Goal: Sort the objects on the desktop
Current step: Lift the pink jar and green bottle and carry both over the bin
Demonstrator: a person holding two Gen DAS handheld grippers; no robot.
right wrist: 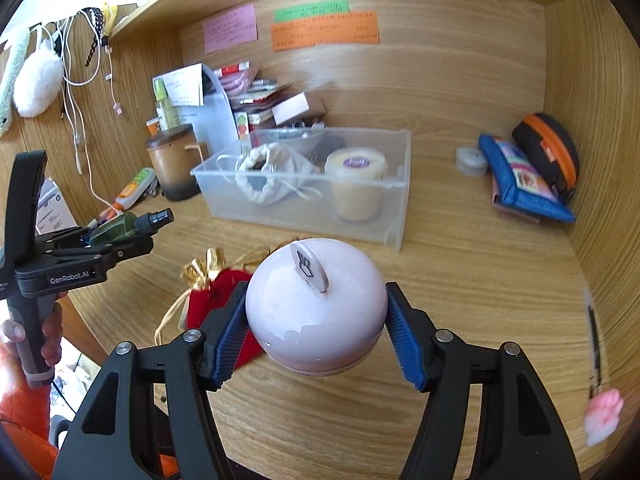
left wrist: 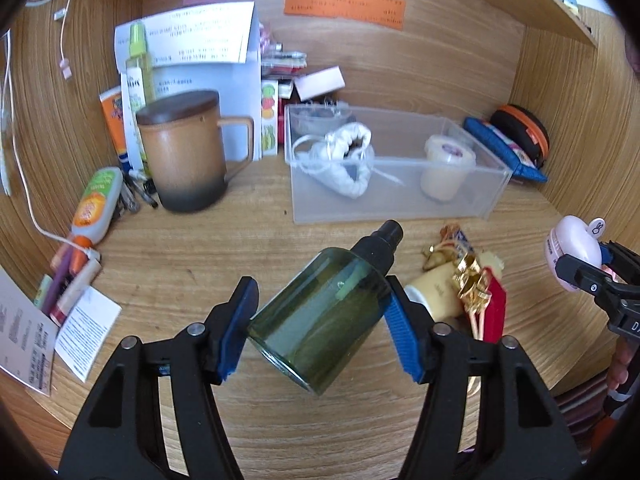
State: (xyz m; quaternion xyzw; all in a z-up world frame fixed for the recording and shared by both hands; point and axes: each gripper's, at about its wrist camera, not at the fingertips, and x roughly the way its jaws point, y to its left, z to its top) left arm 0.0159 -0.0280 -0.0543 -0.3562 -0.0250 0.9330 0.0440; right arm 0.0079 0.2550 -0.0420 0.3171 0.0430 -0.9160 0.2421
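My left gripper (left wrist: pixel 318 316) is shut on a green glass spray bottle (left wrist: pixel 320 312) with a black nozzle, held tilted above the desk; that same bottle (right wrist: pixel 120 228) shows at the left of the right wrist view. My right gripper (right wrist: pixel 316 320) is shut on a round pale pink case (right wrist: pixel 316 304) with a small bunny tab on top, also lifted off the desk. From the left wrist view the pink case (left wrist: pixel 572 252) appears at the far right. A clear plastic bin (left wrist: pixel 400 208) stands behind, holding a white drawstring pouch (left wrist: pixel 348 160) and a cream jar (left wrist: pixel 448 168).
A brown lidded mug (left wrist: pixel 180 152), tubes, pens and papers crowd the left. A red pouch with gold ribbon (left wrist: pixel 484 296) and a cream tube (left wrist: pixel 436 292) lie on the desk beneath. A blue wallet (right wrist: pixel 524 180) and a black-orange case (right wrist: pixel 552 152) lean at the right wall.
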